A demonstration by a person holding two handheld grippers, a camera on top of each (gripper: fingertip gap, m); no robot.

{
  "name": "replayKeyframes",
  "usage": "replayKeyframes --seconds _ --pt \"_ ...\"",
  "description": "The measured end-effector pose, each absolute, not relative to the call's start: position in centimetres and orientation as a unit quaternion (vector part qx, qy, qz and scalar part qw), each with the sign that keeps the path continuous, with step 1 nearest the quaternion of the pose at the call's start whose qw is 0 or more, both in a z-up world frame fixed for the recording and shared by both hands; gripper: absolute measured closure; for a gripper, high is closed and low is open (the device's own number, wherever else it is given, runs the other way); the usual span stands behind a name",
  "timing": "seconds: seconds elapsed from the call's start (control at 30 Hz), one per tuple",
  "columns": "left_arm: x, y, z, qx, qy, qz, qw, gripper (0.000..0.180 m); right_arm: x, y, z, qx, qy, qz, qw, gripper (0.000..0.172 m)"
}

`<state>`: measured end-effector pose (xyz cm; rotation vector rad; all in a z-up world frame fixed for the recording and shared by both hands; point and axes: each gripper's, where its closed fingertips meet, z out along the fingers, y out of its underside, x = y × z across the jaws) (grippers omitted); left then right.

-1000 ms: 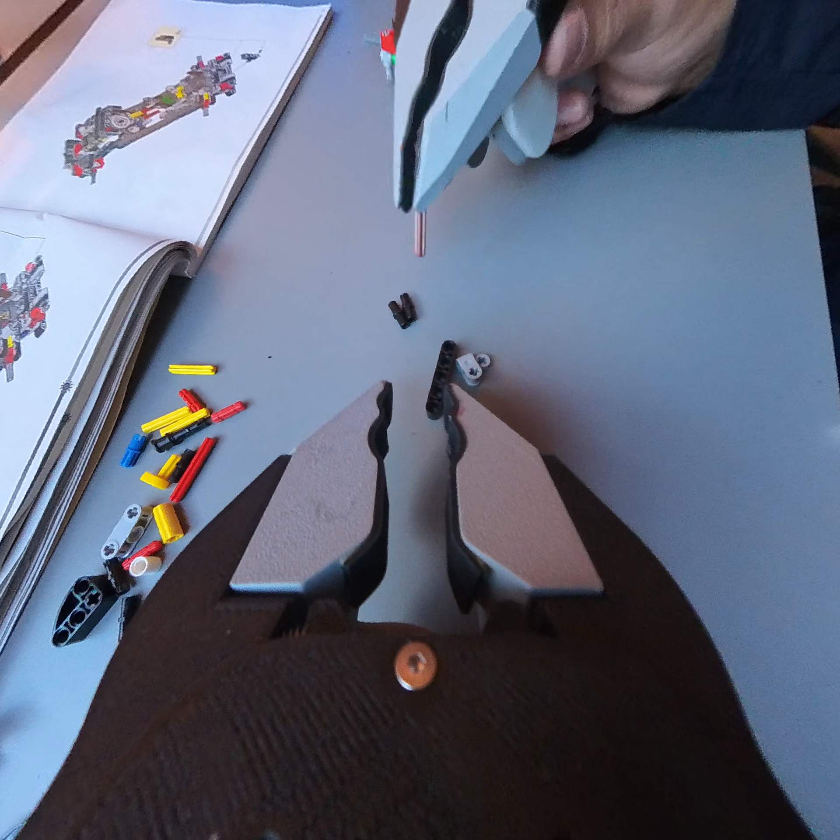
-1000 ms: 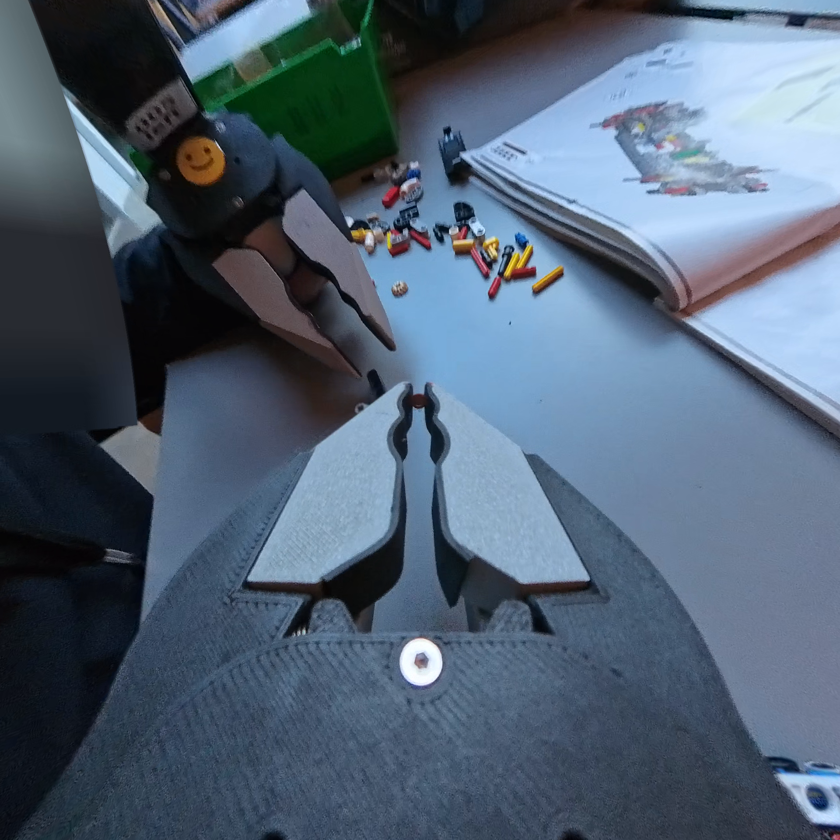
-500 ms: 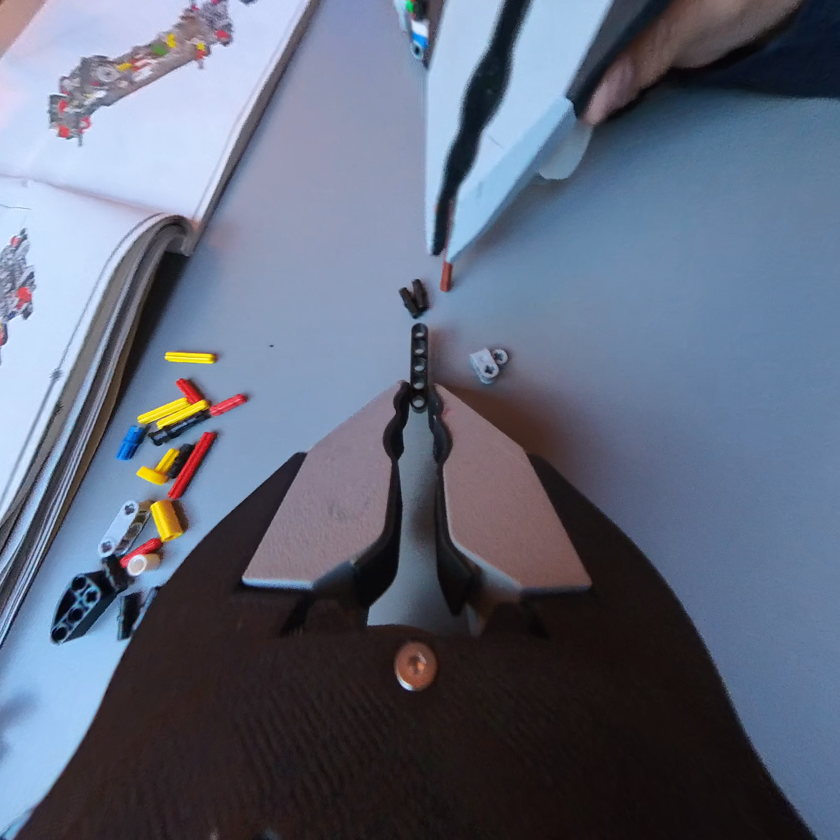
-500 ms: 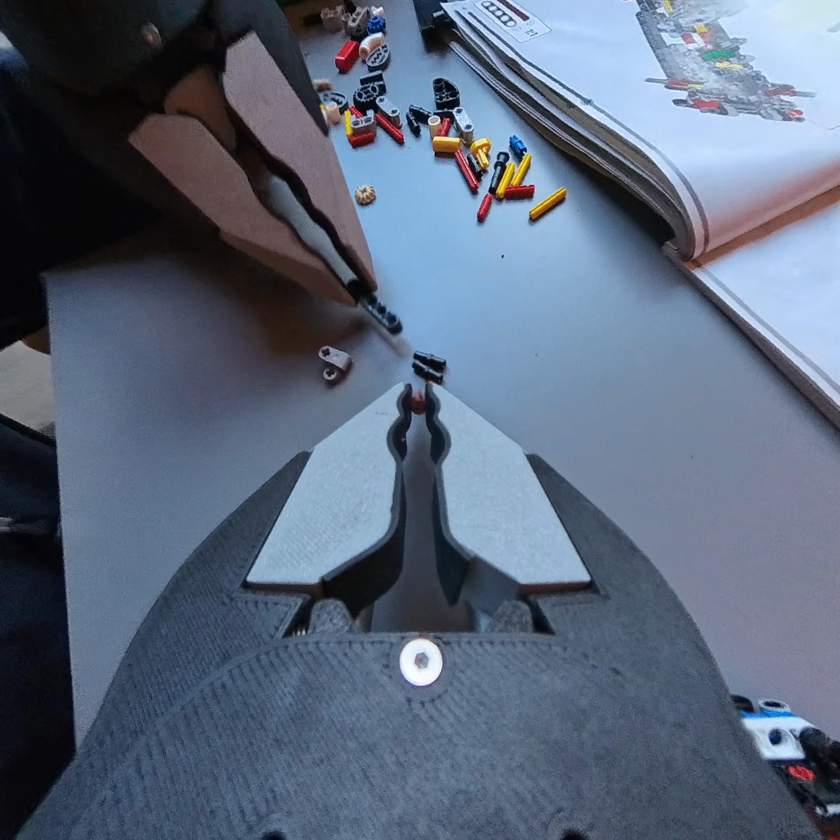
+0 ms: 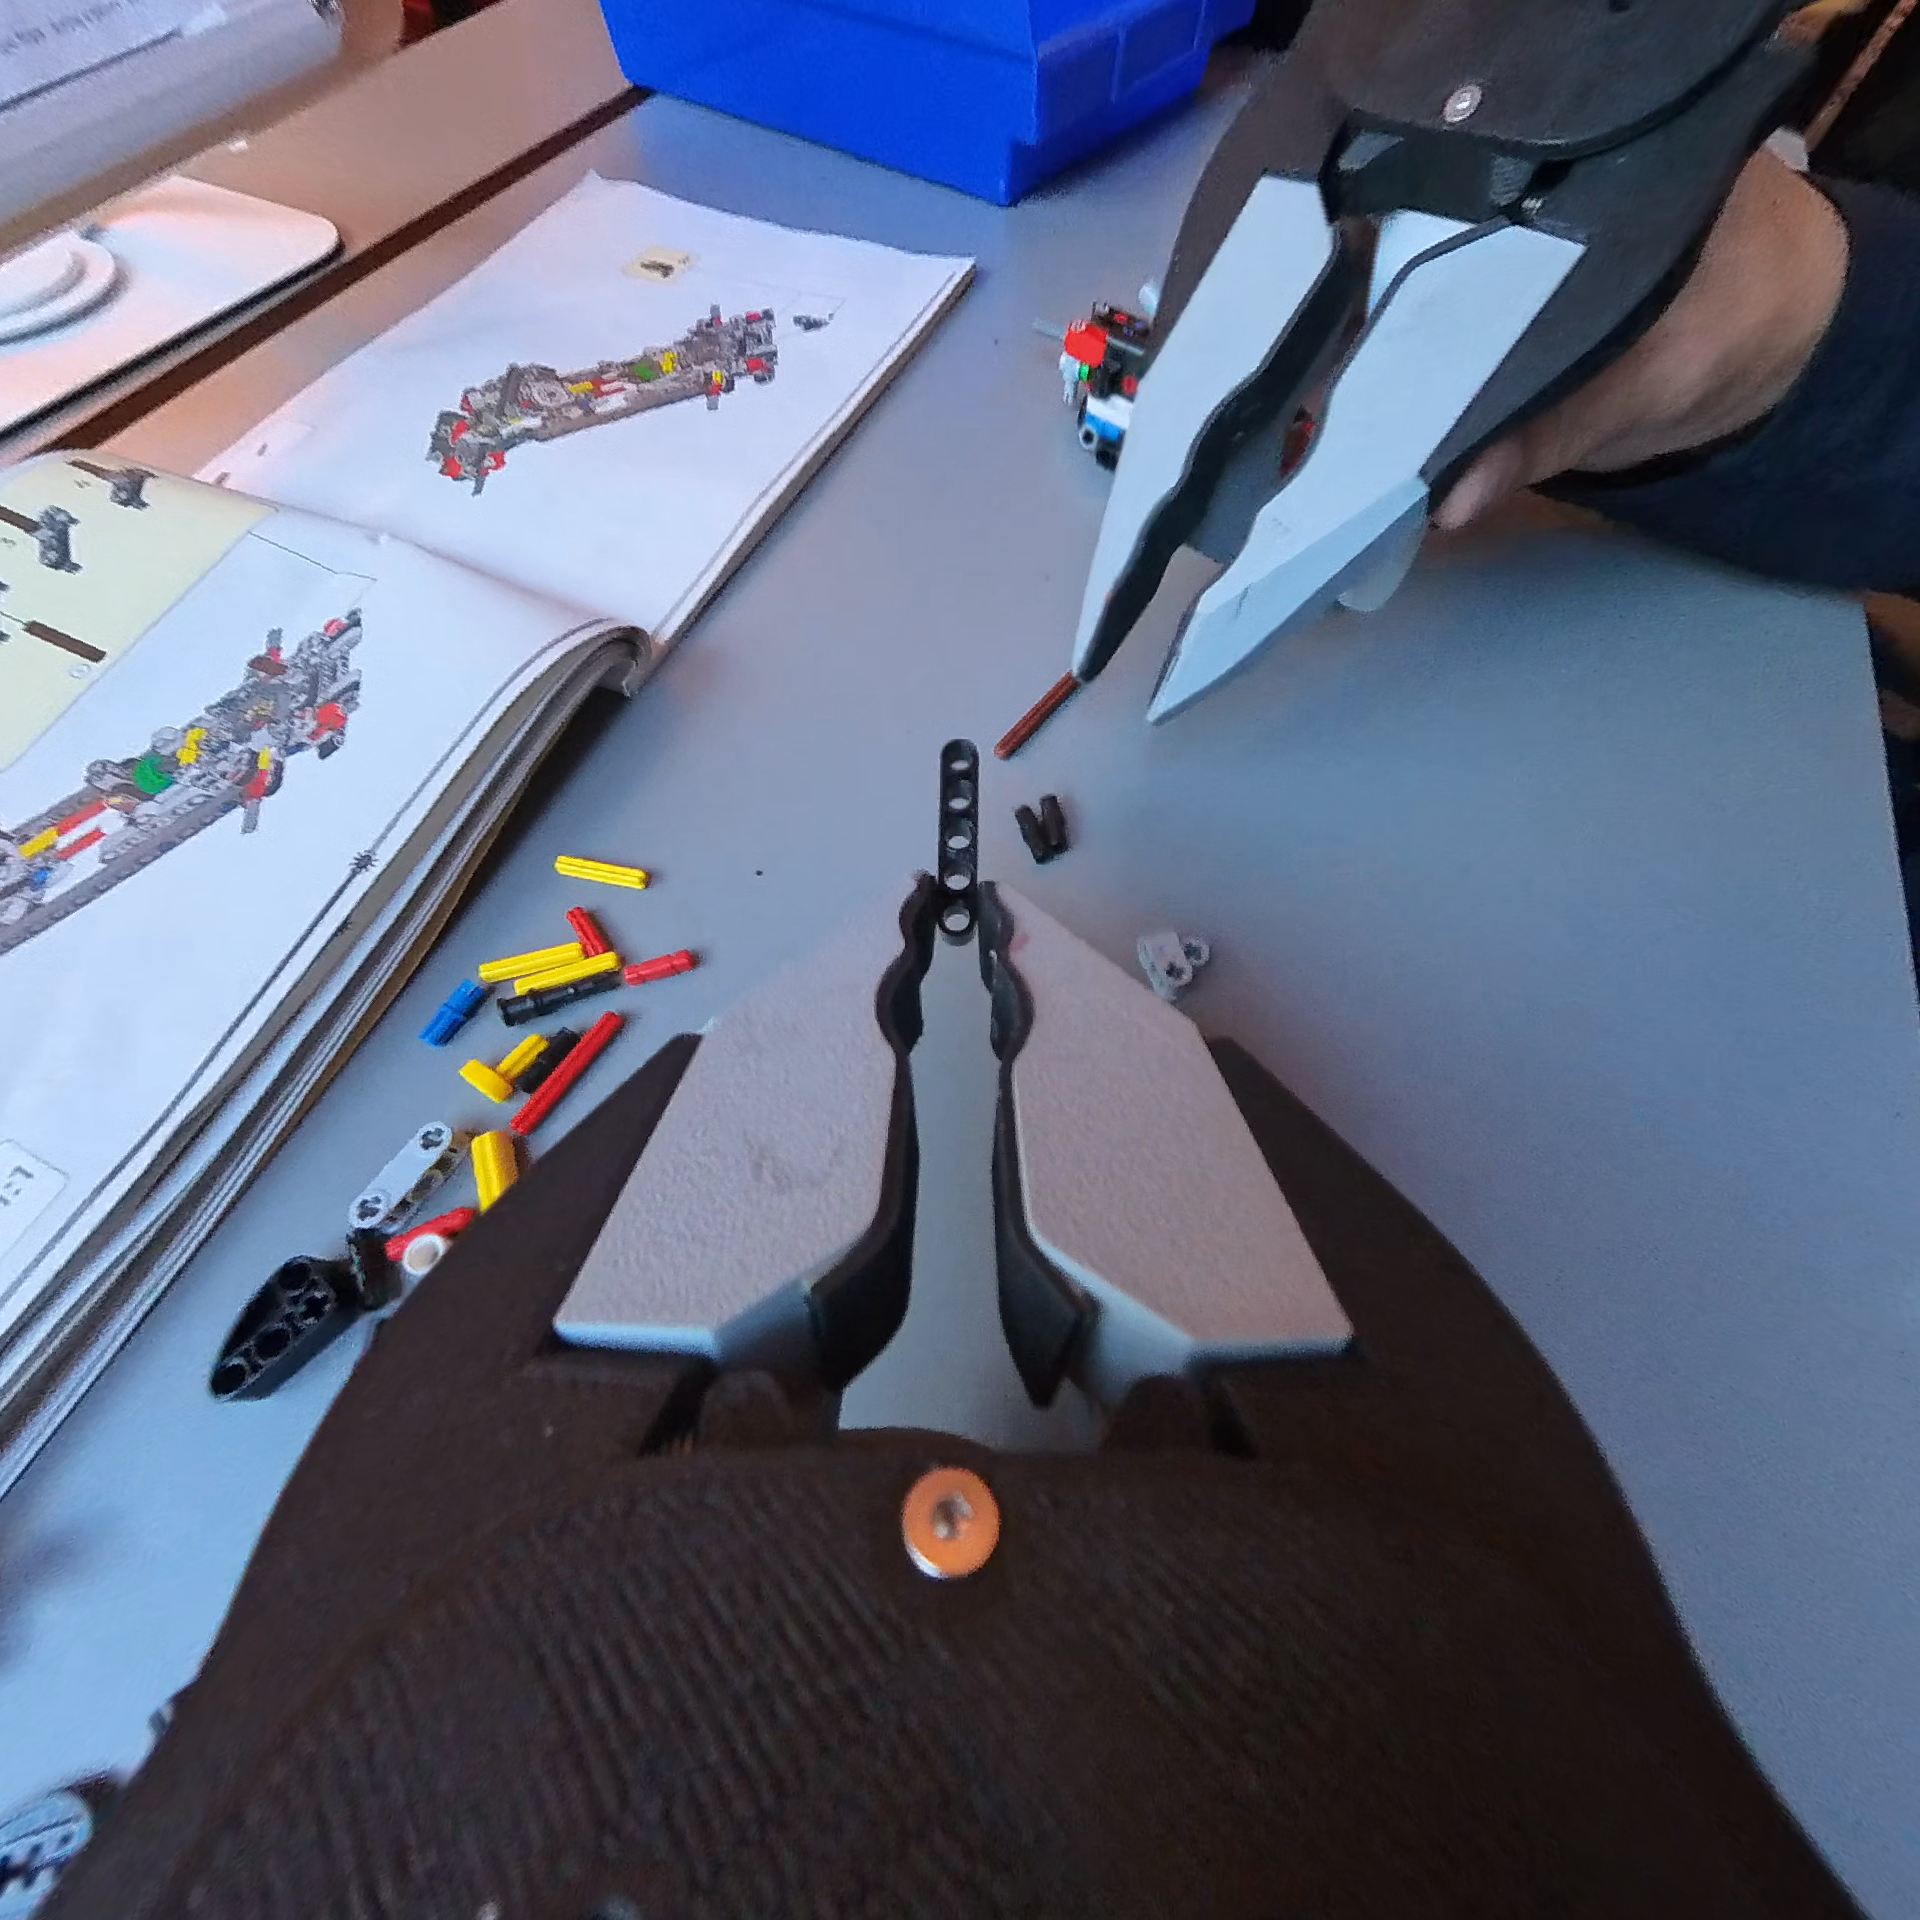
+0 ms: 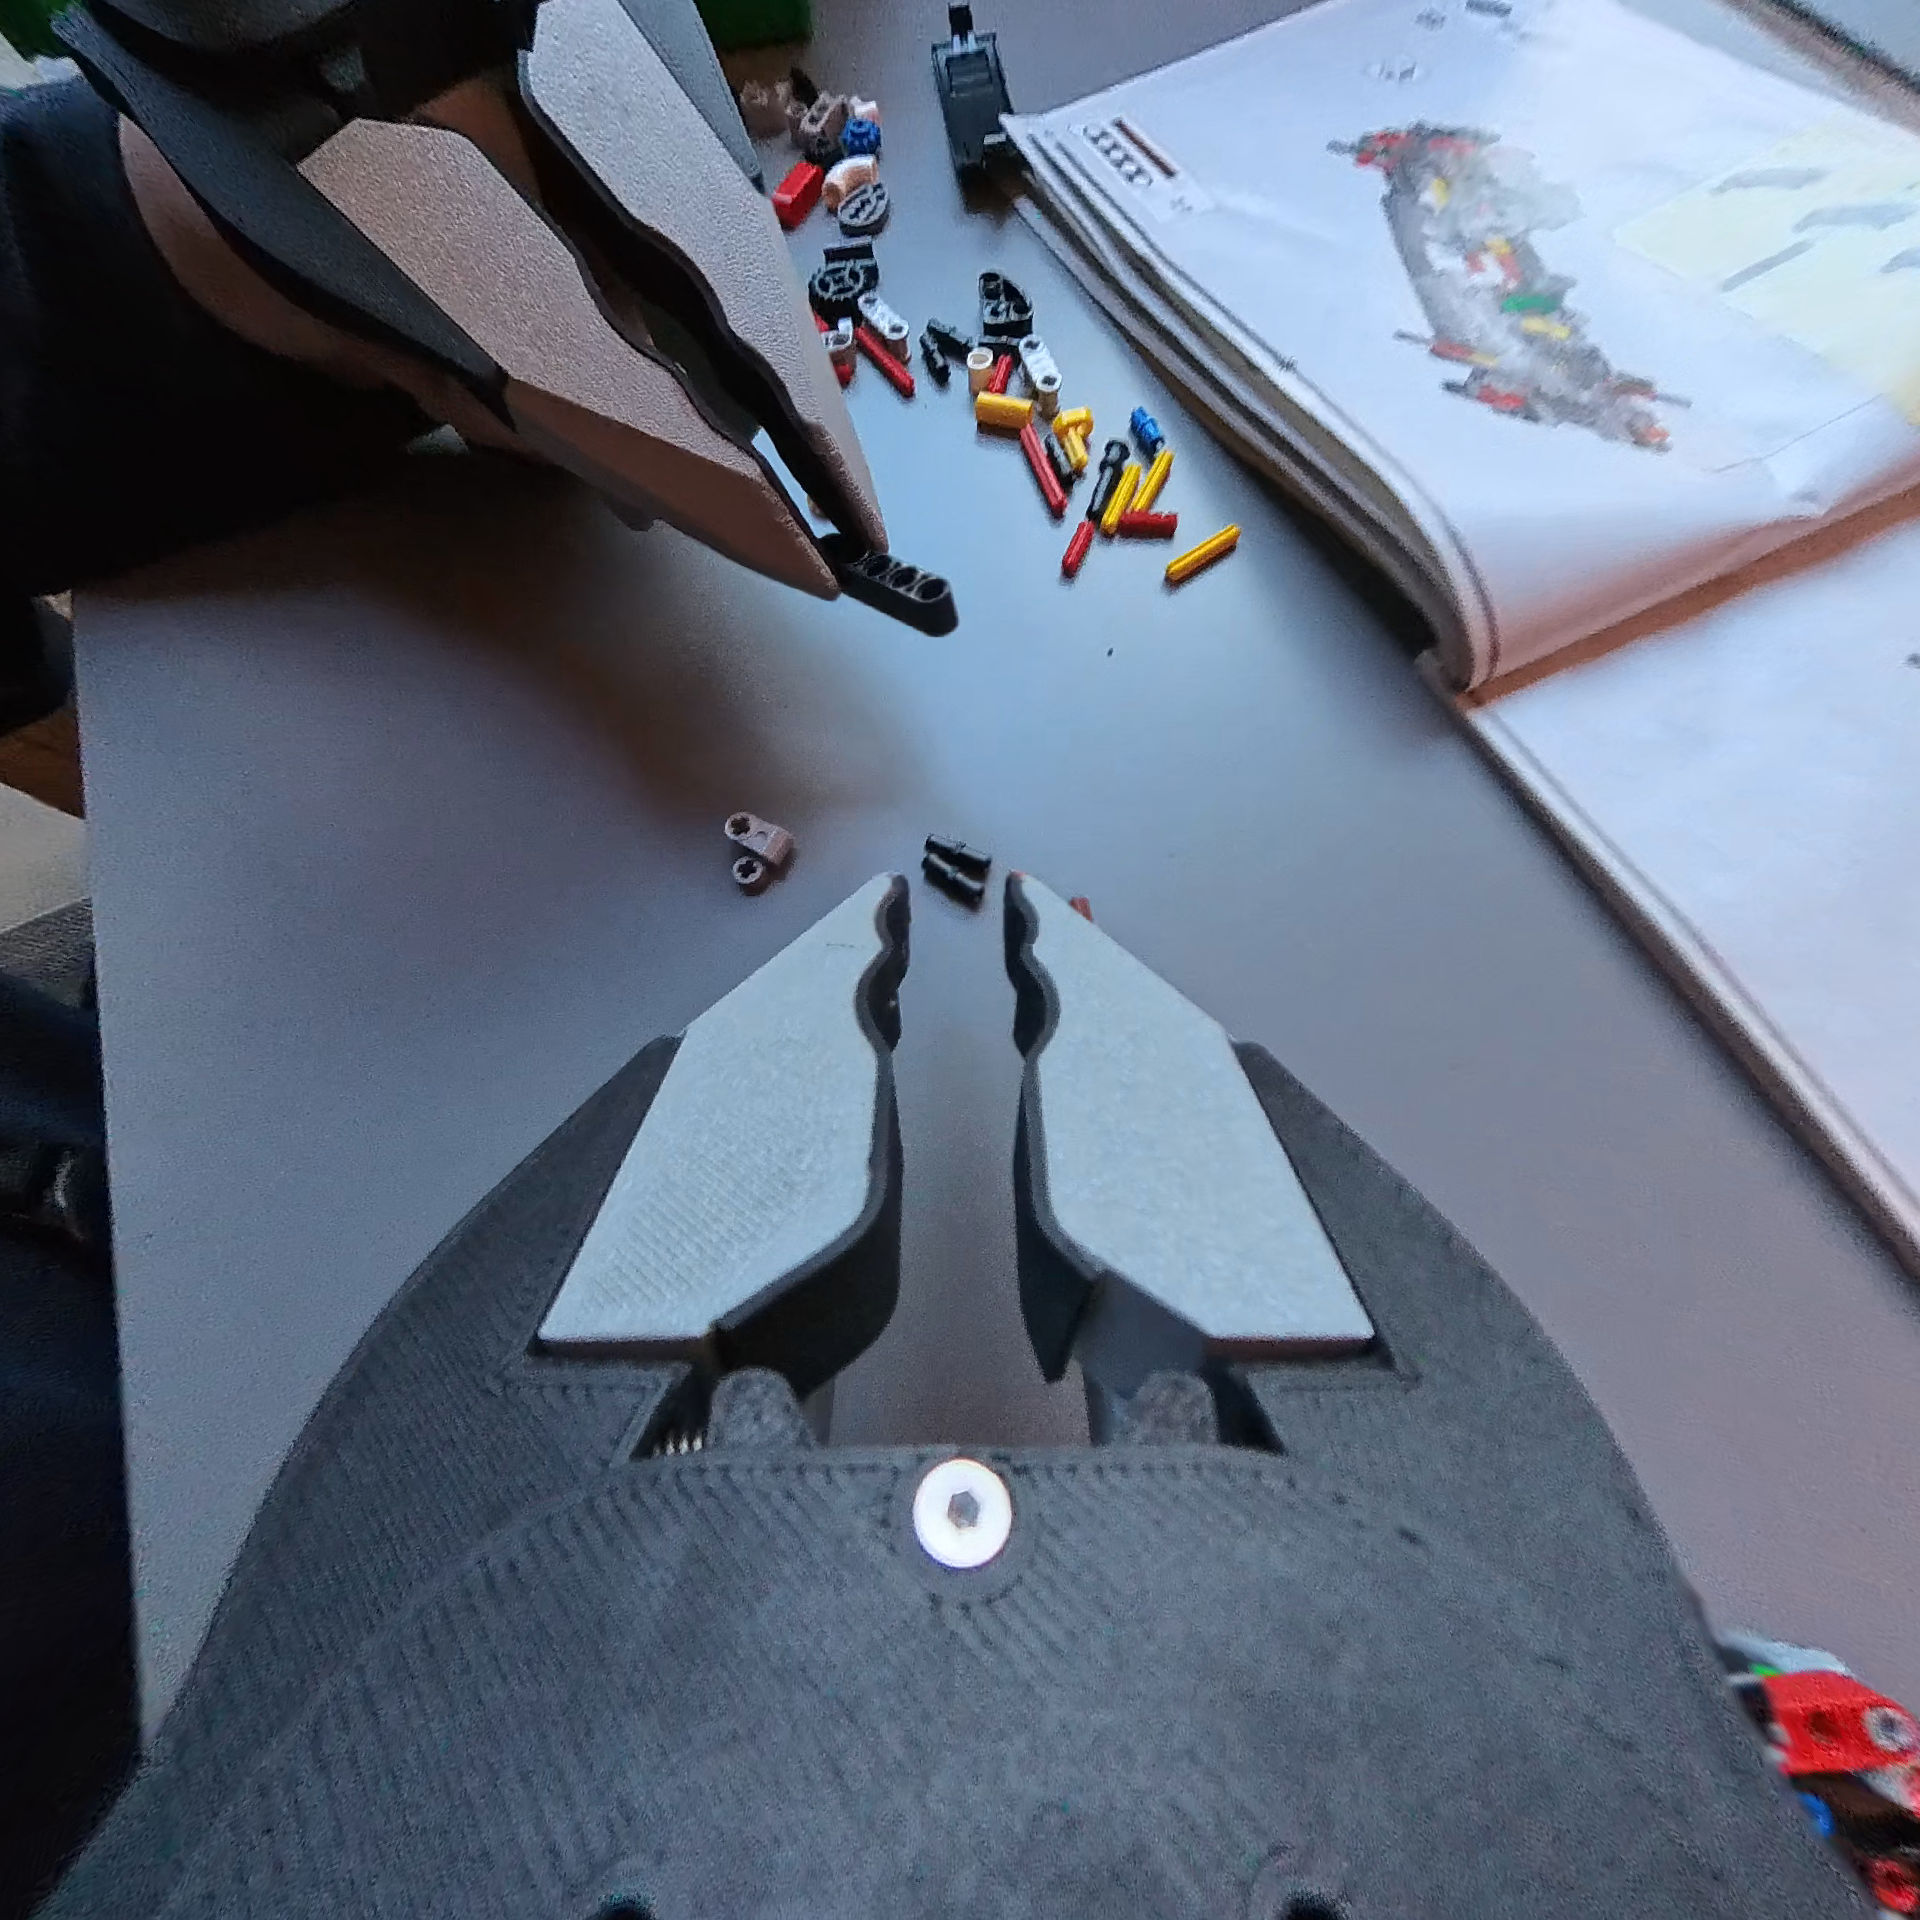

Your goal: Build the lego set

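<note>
My left gripper [image 5: 954, 906] is shut on one end of a black beam with holes [image 5: 958, 821] and holds it pointing forward above the table. The right wrist view shows the same grasp [image 6: 899, 584]. My right gripper [image 6: 956, 896] is open and holds nothing; it also shows in the left wrist view [image 5: 1127, 691]. A brown-red axle [image 5: 1034, 719] lies on the table against the tip of one right finger, outside the gap; only its end shows in the right wrist view [image 6: 1081, 907]. Two black pins [image 6: 956, 868] lie just ahead of the right fingertips.
A small grey connector [image 5: 1172, 956] lies on the grey table [image 5: 1455, 1039]. An open instruction booklet [image 5: 582, 416] lies to the left, with several loose coloured pieces [image 5: 540, 997] beside it. A blue bin [image 5: 935, 94] stands at the back. A partly built model [image 5: 1103, 364] sits behind the right gripper. There is about 7 cm between the tips of the two grippers.
My right gripper has opened and let go of the brown-red axle, which now lies by its fingertip. My left gripper closed on the black beam and has lifted it.
</note>
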<state>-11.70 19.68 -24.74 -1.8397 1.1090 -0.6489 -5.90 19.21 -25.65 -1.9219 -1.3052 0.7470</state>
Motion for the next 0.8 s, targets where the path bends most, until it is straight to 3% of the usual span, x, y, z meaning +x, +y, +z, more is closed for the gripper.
replayKeyframes --seconds 0.13,0.37,0.8 --pt "-12.1 20.0 -23.6 -0.733 0.431 -0.267 0.454 0.175 -5.7 21.4 -24.2 -0.73 -0.491 0.272 0.39 0.157" --pt "-12.2 20.1 -22.3 -0.722 0.408 -0.294 0.475 0.175 -7.3 21.1 -20.1 -0.69 -0.436 0.392 0.424 0.159" --pt "-12.8 20.4 -21.2 -0.714 0.381 -0.335 0.482 0.175 -7.2 20.7 -20.9 -0.668 -0.468 0.407 0.41 0.16"
